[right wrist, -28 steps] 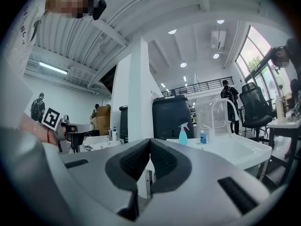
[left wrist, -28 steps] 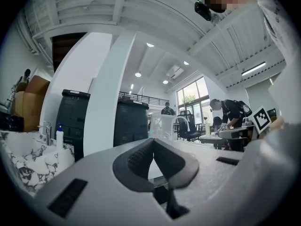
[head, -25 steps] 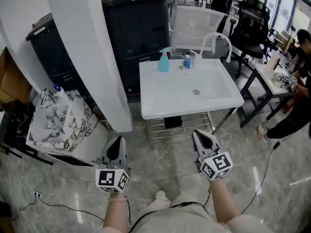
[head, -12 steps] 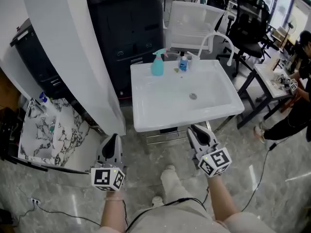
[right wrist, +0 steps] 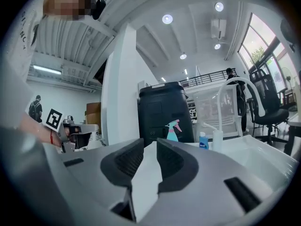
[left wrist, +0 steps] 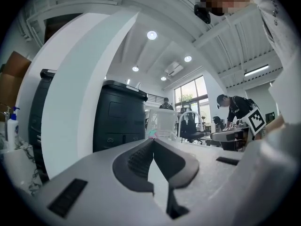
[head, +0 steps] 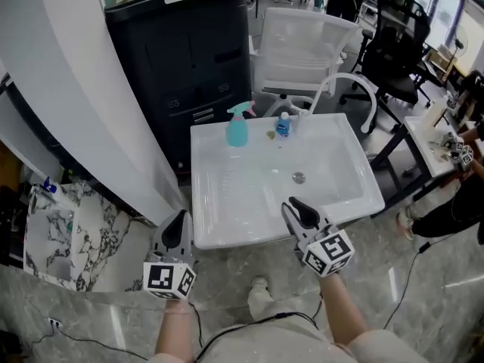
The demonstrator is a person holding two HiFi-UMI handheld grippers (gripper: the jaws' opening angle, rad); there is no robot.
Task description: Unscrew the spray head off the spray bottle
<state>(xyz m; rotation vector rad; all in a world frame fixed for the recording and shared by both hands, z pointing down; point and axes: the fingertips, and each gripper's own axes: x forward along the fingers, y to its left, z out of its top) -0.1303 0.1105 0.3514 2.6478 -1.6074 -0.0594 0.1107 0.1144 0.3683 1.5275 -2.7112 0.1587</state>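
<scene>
The teal spray bottle point(head: 237, 125) with a pink trigger stands upright at the back of the white sink point(head: 227, 237), left of the faucet; the right gripper view also shows the spray bottle point(right wrist: 173, 131), far ahead. My right gripper point(head: 296, 206) hovers over the sink's front edge, well short of the bottle. Its jaws are opening, a narrow gap shows between the pads point(right wrist: 130, 160), and nothing is between them. My left gripper point(head: 179, 221) hangs just off the sink's front left corner, shut and empty, its fingertips point(left wrist: 141, 152) pressed together.
A small bottle with a blue label point(head: 283, 125) and a curved white faucet point(head: 355, 85) stand at the sink's back. Behind are a black cabinet point(head: 181, 44), a white chair point(head: 302, 40) and a white pillar point(head: 68, 89). A marble-patterned top point(head: 53, 233) is at left, a person point(head: 469, 89) at right.
Both grippers and the view have come forward to the sink, from the floor in front up to its front edge. The right jaws have parted from shut.
</scene>
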